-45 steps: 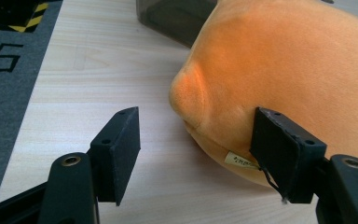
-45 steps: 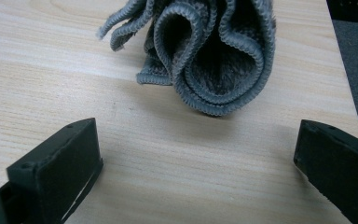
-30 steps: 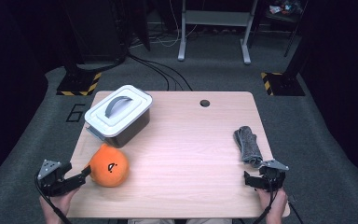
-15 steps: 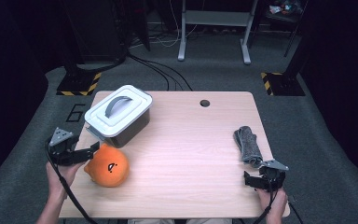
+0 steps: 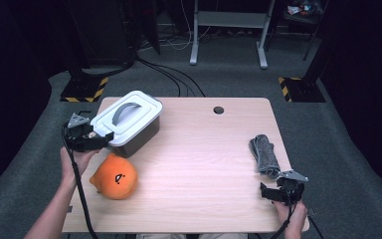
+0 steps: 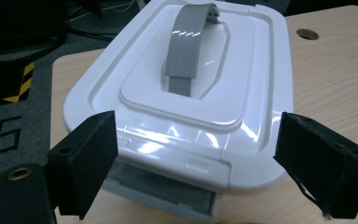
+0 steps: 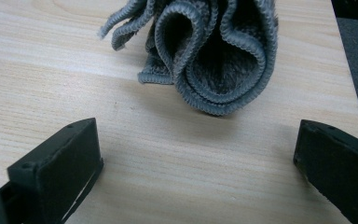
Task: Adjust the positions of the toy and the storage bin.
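A white-lidded box point(image 5: 129, 122) with a grey handle point(image 6: 189, 44) stands at the table's back left. My left gripper point(image 5: 104, 139) is level with the box's near end, its jaws open and spread wider than that end point(image 6: 200, 172), with no pad touching it. An orange plush toy point(image 5: 114, 177) lies in front of the box, below the left hand. A rolled grey towel point(image 5: 264, 155) lies at the right side. My right gripper point(image 5: 280, 189) rests just short of the towel's folded end point(image 7: 209, 51), jaws open with only bare wood between them.
The wooden table point(image 5: 204, 149) has a round cable hole point(image 5: 218, 110) near its far edge. A wide stretch of wood separates the toy and the towel. Beyond the table are grey floor, cables, a stand's legs and yellow-black striped blocks point(image 5: 82, 92).
My left gripper has risen from the table's front left corner beside the toy and travelled away from me to the box's end. The right gripper, toy and towel have stayed put.
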A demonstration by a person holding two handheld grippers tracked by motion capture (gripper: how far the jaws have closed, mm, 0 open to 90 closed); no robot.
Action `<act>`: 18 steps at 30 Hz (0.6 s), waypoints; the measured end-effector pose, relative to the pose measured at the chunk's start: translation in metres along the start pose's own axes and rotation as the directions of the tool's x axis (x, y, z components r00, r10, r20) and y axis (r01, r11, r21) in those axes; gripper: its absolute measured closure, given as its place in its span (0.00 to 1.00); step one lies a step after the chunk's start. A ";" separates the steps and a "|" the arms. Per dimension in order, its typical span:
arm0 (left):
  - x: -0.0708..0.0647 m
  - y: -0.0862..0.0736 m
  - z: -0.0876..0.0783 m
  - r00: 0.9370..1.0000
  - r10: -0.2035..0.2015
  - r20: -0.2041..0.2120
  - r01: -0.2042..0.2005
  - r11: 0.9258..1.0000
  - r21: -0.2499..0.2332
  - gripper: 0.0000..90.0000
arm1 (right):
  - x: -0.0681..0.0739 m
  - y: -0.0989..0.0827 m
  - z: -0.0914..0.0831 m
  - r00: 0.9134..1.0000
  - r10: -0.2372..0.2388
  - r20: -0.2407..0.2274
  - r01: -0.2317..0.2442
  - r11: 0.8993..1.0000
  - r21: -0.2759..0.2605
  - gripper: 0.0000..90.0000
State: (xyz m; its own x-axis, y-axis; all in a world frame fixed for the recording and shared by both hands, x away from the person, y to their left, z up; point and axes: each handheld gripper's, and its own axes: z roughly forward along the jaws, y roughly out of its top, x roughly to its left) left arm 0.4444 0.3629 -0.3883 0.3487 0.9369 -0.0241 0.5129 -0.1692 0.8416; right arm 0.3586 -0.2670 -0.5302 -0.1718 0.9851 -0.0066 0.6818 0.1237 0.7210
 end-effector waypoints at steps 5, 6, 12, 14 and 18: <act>0.002 0.011 0.018 1.000 -0.009 0.000 0.009 1.000 0.029 0.10 | 0.000 0.000 0.000 1.000 0.000 -0.002 0.000 1.000 0.001 0.00; 0.002 0.013 0.022 1.000 -0.008 -0.004 0.008 0.999 0.032 0.10 | 0.000 0.000 0.000 1.000 0.001 -0.003 -0.001 1.000 0.002 0.00; 0.006 0.023 0.040 1.000 -0.003 -0.013 0.004 0.999 0.050 0.12 | 0.000 0.000 0.000 1.000 0.006 -0.006 -0.006 1.000 0.005 0.00; 0.009 0.026 0.043 1.000 0.000 -0.015 0.000 0.999 0.049 0.17 | 0.000 0.000 0.000 1.000 0.006 -0.006 -0.006 1.000 0.005 0.00; 0.010 0.030 0.052 1.000 0.010 -0.021 -0.009 0.997 0.071 0.25 | 0.000 0.000 0.000 1.000 0.005 -0.005 -0.005 1.000 0.005 0.00</act>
State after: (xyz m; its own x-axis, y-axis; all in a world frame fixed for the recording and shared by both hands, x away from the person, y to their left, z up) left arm 0.5040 0.3510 -0.3919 0.3371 0.9414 -0.0041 0.5646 -0.1987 0.8011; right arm 0.3585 -0.2670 -0.5300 -0.1722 0.9851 0.0006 0.6864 0.1195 0.7173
